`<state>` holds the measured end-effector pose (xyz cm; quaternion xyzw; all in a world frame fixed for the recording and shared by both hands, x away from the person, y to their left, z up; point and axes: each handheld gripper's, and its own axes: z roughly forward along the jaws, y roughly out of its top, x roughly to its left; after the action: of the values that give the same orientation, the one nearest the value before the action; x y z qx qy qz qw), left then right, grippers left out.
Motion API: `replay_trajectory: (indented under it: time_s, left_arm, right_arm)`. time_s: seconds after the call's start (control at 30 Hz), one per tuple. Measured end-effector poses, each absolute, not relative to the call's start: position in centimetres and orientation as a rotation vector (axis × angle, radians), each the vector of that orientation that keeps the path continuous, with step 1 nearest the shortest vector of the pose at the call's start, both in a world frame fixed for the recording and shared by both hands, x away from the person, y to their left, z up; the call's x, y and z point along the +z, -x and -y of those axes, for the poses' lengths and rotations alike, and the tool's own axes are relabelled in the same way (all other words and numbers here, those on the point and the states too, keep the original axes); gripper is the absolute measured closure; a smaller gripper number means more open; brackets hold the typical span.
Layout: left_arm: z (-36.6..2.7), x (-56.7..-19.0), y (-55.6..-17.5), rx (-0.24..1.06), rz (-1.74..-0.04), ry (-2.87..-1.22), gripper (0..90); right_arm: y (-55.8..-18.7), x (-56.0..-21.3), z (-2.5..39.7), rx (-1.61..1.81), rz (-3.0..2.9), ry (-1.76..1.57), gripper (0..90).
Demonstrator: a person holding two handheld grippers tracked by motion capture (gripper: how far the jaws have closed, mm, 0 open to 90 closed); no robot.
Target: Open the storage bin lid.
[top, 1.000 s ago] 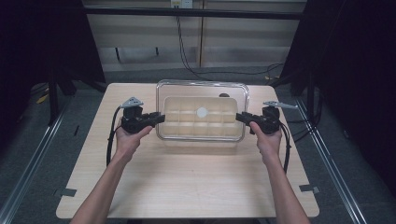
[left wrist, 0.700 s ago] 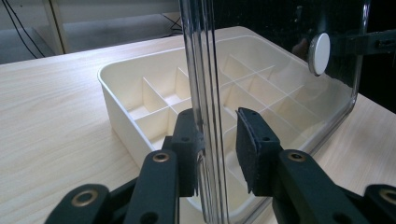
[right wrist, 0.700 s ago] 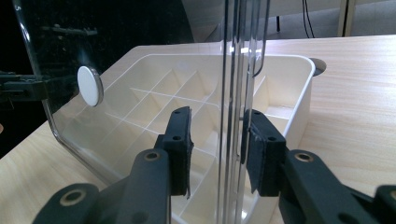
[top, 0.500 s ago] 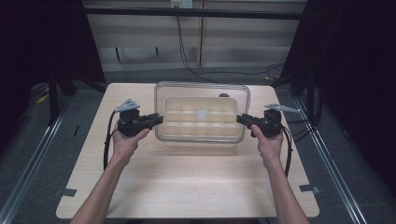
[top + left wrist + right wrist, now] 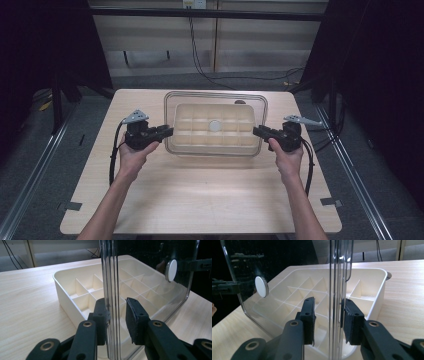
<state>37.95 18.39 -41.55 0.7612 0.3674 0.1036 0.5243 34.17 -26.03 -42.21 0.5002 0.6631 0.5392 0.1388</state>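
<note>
High view first: a person has a gripper in each hand, and between them sits a clear lid (image 5: pixel 216 100) over a cream tray (image 5: pixel 215 131) with a grid of compartments, toward the far edge of the table (image 5: pixel 200 200), roughly centred. The left gripper (image 5: pixel 166 132) is at the lid's left edge and the right gripper (image 5: pixel 257 131) at its right edge. The lid's outline sits a bit off from the tray, shifted toward the far edge, so it looks raised rather than seated, though that's hard to call from up here.

Left gripper view: the lid's edge (image 5: pixel 111 290) runs straight up between the jaws. One pad touches it, the other stands a little off, so the fingers are around the rim but not clenched. The lid is clearly above the tray (image 5: pixel 75 290), with its white knob (image 5: pixel 171 270) hanging in the air.

Right gripper view: same story. The lid rim (image 5: pixel 339 277) stands between the jaws with a gap on both sides, so the grip looks released or not yet closed. Tray (image 5: pixel 372 290) below, knob (image 5: pixel 261 286) visible through the plastic.

Best guess at the step: a two-handed lid move, either lifting it off or setting it on. Next move needs both grippers squeezing evenly and staying level, or the lid will tip or slip.
</note>
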Motion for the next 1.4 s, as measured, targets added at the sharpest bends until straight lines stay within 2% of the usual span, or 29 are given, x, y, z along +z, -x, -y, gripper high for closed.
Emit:
replay_trajectory:
  time_s: [1.4]
  left_arm:
    - [-18.9,-40.2,-34.6,0.258,-0.852,-1.860,71.3]
  right_arm:
    - [-31.0,-40.6,25.8,1.547,-1.976,-1.406,66.9]
